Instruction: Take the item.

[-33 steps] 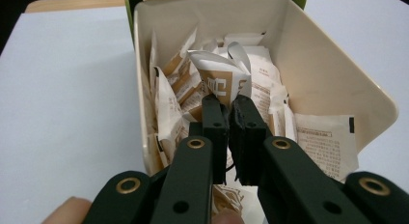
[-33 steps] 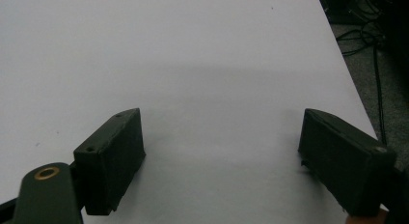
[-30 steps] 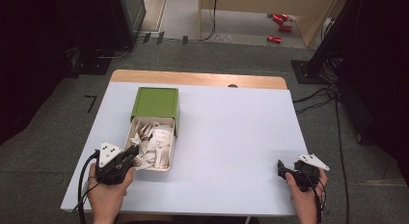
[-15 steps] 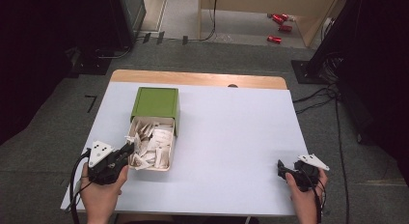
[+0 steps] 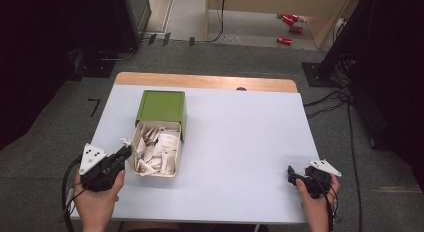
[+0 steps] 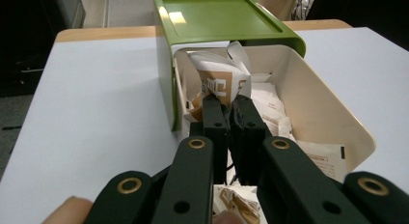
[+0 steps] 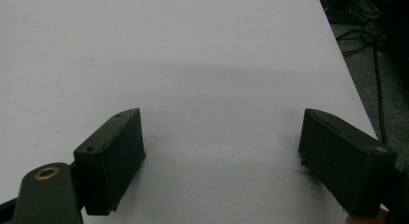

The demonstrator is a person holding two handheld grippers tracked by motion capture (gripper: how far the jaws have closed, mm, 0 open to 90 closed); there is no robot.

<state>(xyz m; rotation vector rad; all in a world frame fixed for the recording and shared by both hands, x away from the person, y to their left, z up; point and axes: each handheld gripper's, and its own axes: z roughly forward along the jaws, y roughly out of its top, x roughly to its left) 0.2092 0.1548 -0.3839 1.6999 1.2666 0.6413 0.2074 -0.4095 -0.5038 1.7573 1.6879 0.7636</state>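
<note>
Left gripper (image 6: 227, 104): jaws pressed together on a crumpled brown-and-white sachet (image 6: 218, 79), pinched at its lower edge and held above the near end of the cream drawer (image 6: 333, 118). In the high view the left gripper (image 5: 123, 151) sits at the drawer's near left corner, its tips over the rim, with the sachet (image 5: 126, 141) a small pale scrap at the tips. The drawer (image 5: 172, 164) is pulled out toward the person from a green box (image 5: 161, 106) and holds a loose heap of white and brown paper packets (image 5: 157, 151); the green box stands upright on the white table (image 5: 240, 142), left of centre, with its open side facing the person. Right gripper (image 7: 222, 156): jaws spread wide, nothing between them, bare table surface under them. In the high view the right gripper (image 5: 291, 173) rests low at the near right corner of the table, well apart from the box and the drawer.
</note>
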